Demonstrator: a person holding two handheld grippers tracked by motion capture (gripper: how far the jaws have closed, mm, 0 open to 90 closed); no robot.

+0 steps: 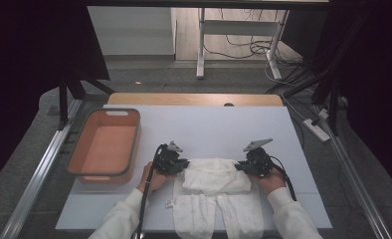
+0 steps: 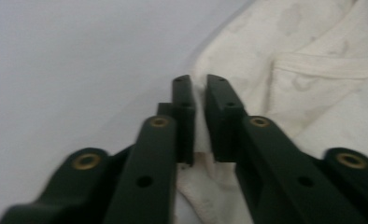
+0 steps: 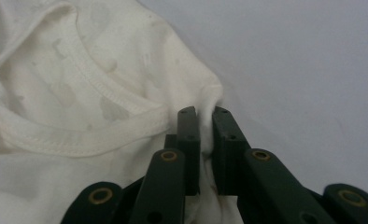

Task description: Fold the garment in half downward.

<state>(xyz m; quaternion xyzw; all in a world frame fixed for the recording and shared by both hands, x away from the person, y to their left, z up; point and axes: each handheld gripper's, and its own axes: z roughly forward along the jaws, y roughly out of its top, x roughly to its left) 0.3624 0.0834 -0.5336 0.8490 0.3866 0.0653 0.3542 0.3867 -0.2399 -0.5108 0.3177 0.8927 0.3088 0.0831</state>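
While flat on the table, white garment edges pinched between both closed jaws.

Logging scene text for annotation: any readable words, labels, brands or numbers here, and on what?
None readable.
Small white tag beside the white garment: too small to read.
Orange bin: no lettering to be seen.
Left gripper and right gripper: no markings legible.
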